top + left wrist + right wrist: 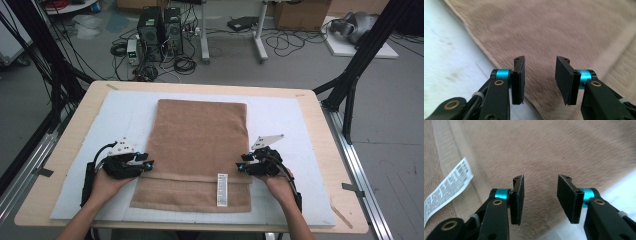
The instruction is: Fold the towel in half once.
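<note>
A brown towel lies mid-worktop, near end folded over; left gripper at nine o'clock, right gripper at three, both jaws spread and empty; pinch both edges evenly before the next fold.

Brown towel flat on the white mat, near edge folded over, label up

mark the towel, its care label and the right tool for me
towel [200, 135], high view, middle of the upper folded layer
care label [222, 190], high view, centre of the white tag
right tool [242, 163], high view, midway between its fingertips, at the towel's right edge
</note>
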A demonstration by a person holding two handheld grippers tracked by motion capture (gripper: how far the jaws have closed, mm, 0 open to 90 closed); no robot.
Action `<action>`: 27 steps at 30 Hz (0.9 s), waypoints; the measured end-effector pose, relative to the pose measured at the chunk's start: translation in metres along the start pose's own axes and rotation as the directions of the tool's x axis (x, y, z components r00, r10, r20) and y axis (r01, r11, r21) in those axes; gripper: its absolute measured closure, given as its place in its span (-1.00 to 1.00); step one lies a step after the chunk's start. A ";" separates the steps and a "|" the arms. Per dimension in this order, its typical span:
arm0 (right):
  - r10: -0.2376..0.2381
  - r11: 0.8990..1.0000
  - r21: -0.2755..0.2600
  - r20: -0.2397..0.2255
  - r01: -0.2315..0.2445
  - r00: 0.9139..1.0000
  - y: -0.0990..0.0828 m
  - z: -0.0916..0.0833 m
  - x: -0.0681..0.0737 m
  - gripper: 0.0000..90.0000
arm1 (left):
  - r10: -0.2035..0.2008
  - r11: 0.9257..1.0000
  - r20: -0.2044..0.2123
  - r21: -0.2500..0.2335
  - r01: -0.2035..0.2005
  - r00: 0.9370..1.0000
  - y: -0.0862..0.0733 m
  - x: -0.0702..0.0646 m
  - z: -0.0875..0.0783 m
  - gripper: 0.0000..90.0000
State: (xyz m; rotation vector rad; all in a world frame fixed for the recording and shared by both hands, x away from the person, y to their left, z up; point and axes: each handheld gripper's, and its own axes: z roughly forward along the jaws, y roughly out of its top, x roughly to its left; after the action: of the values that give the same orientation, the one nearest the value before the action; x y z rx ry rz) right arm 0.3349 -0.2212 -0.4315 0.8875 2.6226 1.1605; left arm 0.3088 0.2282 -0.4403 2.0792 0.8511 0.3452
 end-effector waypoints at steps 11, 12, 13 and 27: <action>-0.018 1.000 0.001 0.032 0.018 0.999 -0.006 0.009 0.007 0.73 | 0.019 1.000 -0.023 0.004 -0.019 1.000 -0.005 -0.003 0.005 0.75; -0.015 1.000 0.000 0.027 0.015 1.000 -0.006 0.009 0.006 0.79 | 0.020 1.000 -0.021 0.005 -0.019 1.000 -0.004 -0.003 0.005 0.80; -0.014 1.000 -0.001 0.024 0.014 1.000 -0.006 0.009 0.006 0.83 | 0.018 1.000 -0.024 0.005 -0.018 1.000 -0.004 -0.003 0.005 0.84; -0.039 0.998 -0.051 -0.014 0.039 0.999 0.010 -0.017 0.011 0.89 | -0.033 0.997 0.004 -0.068 0.033 0.999 0.004 -0.004 -0.029 0.89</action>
State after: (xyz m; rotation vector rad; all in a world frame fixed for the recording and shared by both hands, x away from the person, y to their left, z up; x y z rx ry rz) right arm 0.3247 -0.2199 -0.4112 0.8175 2.5977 1.2227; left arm 0.2930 0.2414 -0.4188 2.0003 0.8597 0.3483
